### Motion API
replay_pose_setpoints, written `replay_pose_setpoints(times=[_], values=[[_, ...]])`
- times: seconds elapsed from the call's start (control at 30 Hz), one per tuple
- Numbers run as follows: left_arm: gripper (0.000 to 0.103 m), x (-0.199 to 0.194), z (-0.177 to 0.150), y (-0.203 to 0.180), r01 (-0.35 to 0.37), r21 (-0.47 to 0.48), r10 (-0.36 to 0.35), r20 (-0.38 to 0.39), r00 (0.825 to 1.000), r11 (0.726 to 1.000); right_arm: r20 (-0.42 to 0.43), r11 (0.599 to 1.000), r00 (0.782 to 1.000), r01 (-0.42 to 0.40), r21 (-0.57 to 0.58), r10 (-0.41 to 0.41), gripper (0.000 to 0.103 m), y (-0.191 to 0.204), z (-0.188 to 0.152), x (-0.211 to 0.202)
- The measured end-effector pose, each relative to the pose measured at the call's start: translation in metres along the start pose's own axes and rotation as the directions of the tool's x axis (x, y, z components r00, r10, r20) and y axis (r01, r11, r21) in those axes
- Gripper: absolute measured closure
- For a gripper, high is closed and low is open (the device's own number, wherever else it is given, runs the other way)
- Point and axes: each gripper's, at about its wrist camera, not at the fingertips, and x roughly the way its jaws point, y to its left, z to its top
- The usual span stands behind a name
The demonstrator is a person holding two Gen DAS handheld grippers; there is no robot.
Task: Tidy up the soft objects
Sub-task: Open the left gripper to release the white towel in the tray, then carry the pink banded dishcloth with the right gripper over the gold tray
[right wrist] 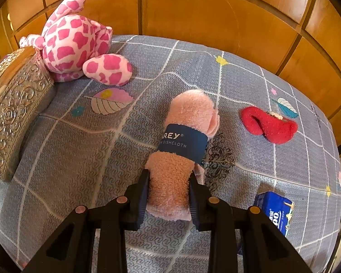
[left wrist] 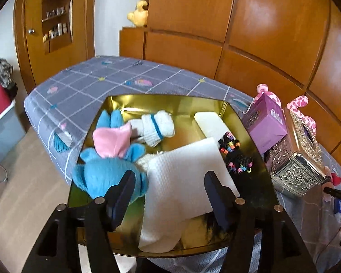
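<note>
Clamping the rolled pink dishcloth on the bedspread, the right gripper is readying its transfer, while the left gripper is hovering open-jawed over the gold tray.

Tray on table, near edge. In tray: plush toy left, socks behind it, folded cloth centre front, soap-like block back right, hair ties right of cloth. Cardboard box and embossed tissue box right of tray. Right wrist view: spotted plush behind tissue box, rolled dishcloth centre on table, small plush piece right of it, tissue pack front right.
</note>
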Motion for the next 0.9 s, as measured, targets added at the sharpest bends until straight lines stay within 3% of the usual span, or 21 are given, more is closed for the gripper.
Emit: replay_pose_setpoints(times=[0.2, 0.37, 0.6, 0.77, 0.9], values=[[0.038, -0.002, 0.002, -0.004, 0.010, 0.015, -0.010, 0.003, 1.000, 1.000, 0.043, 0.999, 0.999, -0.017, 0.033, 0.016, 0.078, 0.007, 0.015, -0.016], [0.036, -0.003, -0.002, -0.008, 0.022, 0.021, -0.022, -0.006, 1.000, 1.000, 0.118, 0.998, 0.992, -0.052, -0.019, 0.054, 0.079, 0.037, 0.045, -0.041], [0.035, -0.008, -0.002, -0.012, 0.036, 0.036, -0.036, 0.006, 0.999, 0.999, 0.207, 0.986, 0.970, -0.100, -0.135, 0.127, 0.083, 0.102, 0.093, -0.074], [0.034, -0.011, -0.002, -0.010, 0.046, 0.029, -0.047, 0.007, 0.999, 0.998, 0.257, 0.969, 0.954, -0.098, -0.227, 0.156, 0.093, 0.161, 0.124, -0.089], [0.034, -0.012, -0.003, -0.010, 0.060, 0.027, -0.060, 0.005, 0.998, 0.998, 0.250, 0.951, 0.949, -0.116, -0.288, 0.191, 0.101, 0.197, 0.133, -0.092]])
